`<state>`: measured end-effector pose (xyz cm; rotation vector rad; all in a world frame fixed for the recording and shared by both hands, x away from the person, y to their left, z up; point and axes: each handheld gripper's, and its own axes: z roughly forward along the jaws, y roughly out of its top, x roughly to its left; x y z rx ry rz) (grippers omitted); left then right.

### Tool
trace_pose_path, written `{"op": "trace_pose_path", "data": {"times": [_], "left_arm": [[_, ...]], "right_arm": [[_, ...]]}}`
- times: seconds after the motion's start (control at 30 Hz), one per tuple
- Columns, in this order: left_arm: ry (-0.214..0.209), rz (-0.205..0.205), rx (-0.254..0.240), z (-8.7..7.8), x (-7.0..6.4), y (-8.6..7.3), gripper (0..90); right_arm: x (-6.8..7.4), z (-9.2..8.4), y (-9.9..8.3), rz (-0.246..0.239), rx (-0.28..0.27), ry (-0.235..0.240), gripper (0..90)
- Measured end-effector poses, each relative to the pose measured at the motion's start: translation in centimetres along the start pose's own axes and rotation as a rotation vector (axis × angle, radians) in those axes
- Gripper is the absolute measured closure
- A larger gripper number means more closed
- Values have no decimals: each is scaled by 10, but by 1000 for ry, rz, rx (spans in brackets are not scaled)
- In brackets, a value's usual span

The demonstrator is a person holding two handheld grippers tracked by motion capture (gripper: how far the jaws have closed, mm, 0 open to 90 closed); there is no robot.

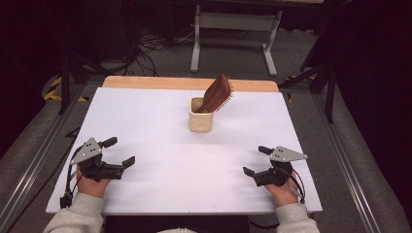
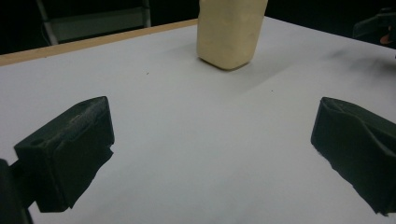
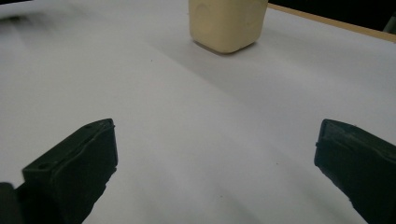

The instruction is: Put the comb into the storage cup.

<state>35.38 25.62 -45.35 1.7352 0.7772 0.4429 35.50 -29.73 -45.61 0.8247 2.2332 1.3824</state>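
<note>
Two tools, left tool and right tool, both spread and empty, rest near the counter front corners, while one brown hairbrush leans head-up in a cream cup toward the back edge (apparently stowed).

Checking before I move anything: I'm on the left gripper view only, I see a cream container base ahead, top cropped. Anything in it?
Observer: Yes. The high view shows a brown hairbrush standing in the cream container, leaning toward its right rim.
Operator: Which end is up?
Observer: The head, bristles facing right; the handle is down inside.
Operator: Where's the right gripper?
Observer: The right gripper sits near the white table's front right corner, jaws apart, holding nothing.
Operator: And mine?
Observer: The left gripper mirrors it at front left, jaws apart, well short of the container.
</note>
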Motion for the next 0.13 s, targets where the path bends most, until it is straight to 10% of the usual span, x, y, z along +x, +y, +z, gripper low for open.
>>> {"op": "trace_pose_path", "data": {"times": [0.13], "left_arm": [[9,8,2,0,0,0,5]], "right_arm": [[0,0,0,-1,-4,-2,2]]}}
